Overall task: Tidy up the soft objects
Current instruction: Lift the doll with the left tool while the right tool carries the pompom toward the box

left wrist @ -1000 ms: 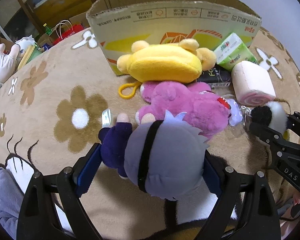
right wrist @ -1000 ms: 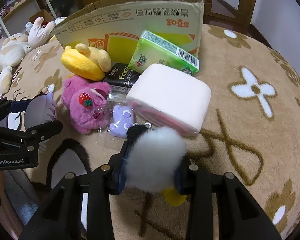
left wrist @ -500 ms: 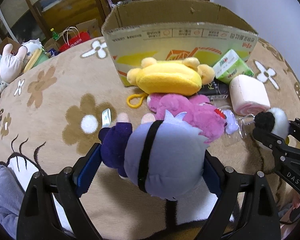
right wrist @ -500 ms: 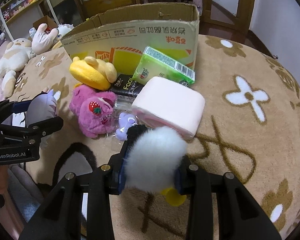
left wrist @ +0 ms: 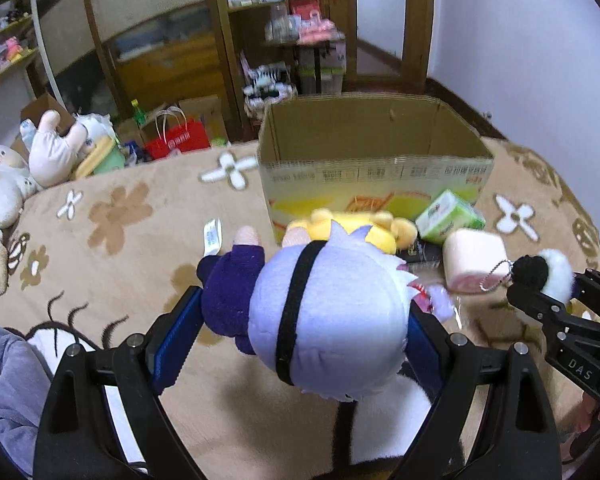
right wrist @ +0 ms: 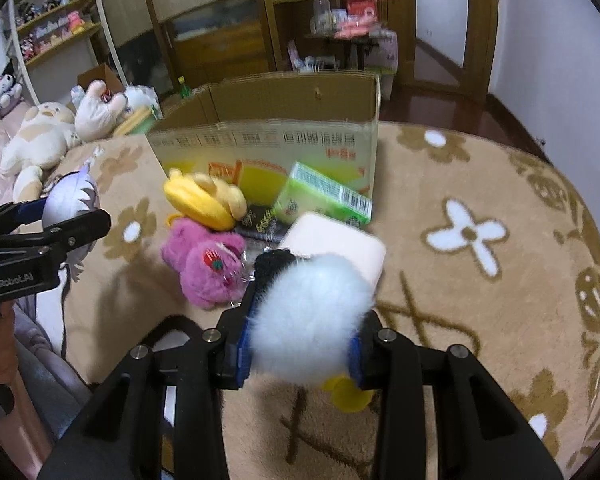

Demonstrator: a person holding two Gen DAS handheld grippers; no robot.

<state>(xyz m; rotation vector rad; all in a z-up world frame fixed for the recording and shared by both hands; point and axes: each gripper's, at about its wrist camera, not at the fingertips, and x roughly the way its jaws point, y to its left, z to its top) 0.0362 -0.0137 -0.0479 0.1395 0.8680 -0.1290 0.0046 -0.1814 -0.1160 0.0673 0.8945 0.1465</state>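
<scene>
Both toys had been lifted off the rug: the left claw (left wrist: 300,332) stayed clenched on the lavender-haired plush doll (left wrist: 328,316), the right claw (right wrist: 300,348) on the white pom-pom keychain (right wrist: 312,316), short of the cardboard box (left wrist: 372,160) at the rug's far edge.

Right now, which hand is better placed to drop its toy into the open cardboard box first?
Right, narrowly: its fluffy white plush faces the open brown cardboard box nearly straight ahead; the left's lilac-haired doll sits off to its side.
</scene>
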